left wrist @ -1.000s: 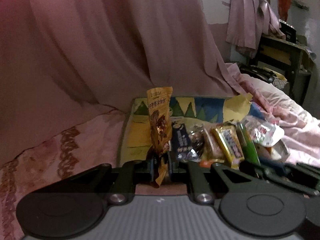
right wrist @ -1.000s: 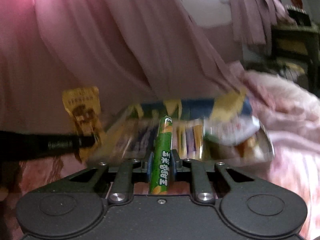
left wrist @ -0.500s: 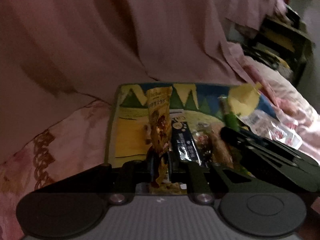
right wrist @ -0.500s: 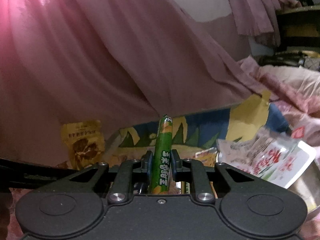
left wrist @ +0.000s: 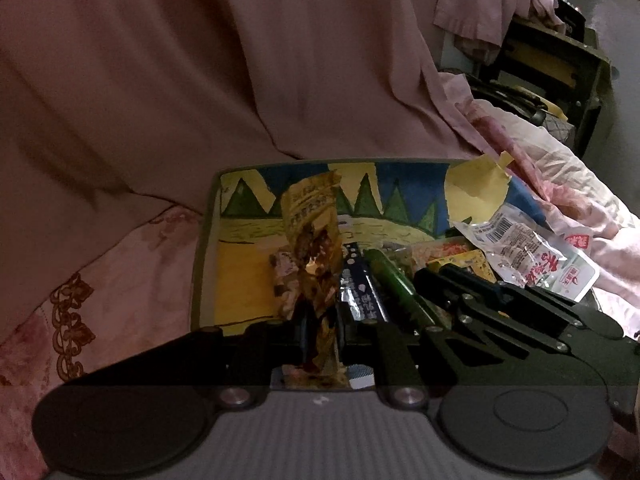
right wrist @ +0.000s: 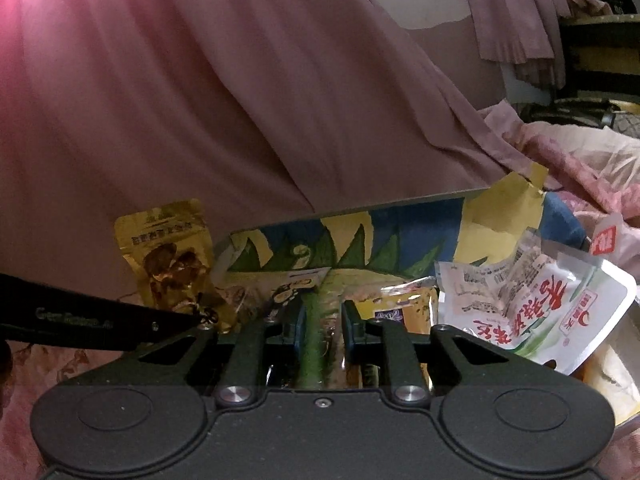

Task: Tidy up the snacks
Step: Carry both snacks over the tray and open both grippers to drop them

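My left gripper [left wrist: 320, 320] is shut on a golden snack pouch [left wrist: 312, 216], which stands upright over the left part of a colourful picture-printed box [left wrist: 240, 264]. The right wrist view shows the same pouch [right wrist: 168, 256] at the left, with the left gripper [right wrist: 200, 314] reaching in from the edge. My right gripper [right wrist: 323, 316] is shut on a green snack stick [right wrist: 314, 320] whose far end dips low among the packets in the box [right wrist: 400, 236]. From the left wrist, the stick [left wrist: 394, 284] lies beside the right gripper [left wrist: 424, 276].
Several packets fill the box's right half: a white one with red writing [left wrist: 532, 256], a dark blue one [left wrist: 356, 280] and a yellow one [right wrist: 404, 308]. Pink cloth hangs behind. Pink bedding lies around the box, and a dark shelf [left wrist: 552, 52] stands at the far right.
Both grippers have come lower and closer over the box, the right one arriving beside the left. The green stick, upright before, now leans forward and down into the packets.
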`<state>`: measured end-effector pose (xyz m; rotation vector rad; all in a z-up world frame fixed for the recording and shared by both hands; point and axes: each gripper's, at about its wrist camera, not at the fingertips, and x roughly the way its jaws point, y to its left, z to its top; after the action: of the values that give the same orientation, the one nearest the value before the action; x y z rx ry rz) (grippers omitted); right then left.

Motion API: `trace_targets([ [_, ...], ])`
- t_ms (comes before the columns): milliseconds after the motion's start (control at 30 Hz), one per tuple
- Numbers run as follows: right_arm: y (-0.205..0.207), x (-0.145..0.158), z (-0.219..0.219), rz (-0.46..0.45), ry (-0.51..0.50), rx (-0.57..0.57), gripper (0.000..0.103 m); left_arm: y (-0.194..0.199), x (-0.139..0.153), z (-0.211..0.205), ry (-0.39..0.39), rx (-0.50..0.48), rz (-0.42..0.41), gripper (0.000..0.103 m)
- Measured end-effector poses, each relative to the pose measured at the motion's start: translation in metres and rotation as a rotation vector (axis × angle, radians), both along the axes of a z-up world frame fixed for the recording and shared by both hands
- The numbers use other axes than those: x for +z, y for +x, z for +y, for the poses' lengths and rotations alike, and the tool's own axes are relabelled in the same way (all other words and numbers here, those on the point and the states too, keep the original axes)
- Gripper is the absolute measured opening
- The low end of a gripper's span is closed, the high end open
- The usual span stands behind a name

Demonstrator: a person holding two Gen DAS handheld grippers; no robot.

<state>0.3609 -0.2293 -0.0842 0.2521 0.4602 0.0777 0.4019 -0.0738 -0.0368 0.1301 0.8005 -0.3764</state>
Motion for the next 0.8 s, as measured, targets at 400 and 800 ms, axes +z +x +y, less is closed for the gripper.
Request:
trace_targets([
  [400, -0.013, 0.015, 0.003, -0.029, -0.060, -0.035, 0.041, -0.004, 0.007, -0.005, 0.004, 0.022, -0.025, 0.037],
  [800, -0.040, 0.050, -0.018, -0.079, -0.114, -0.136, 0.070, -0.030, 0.023, 0.009, -0.052, 0.139, -0.109, 0.075],
])
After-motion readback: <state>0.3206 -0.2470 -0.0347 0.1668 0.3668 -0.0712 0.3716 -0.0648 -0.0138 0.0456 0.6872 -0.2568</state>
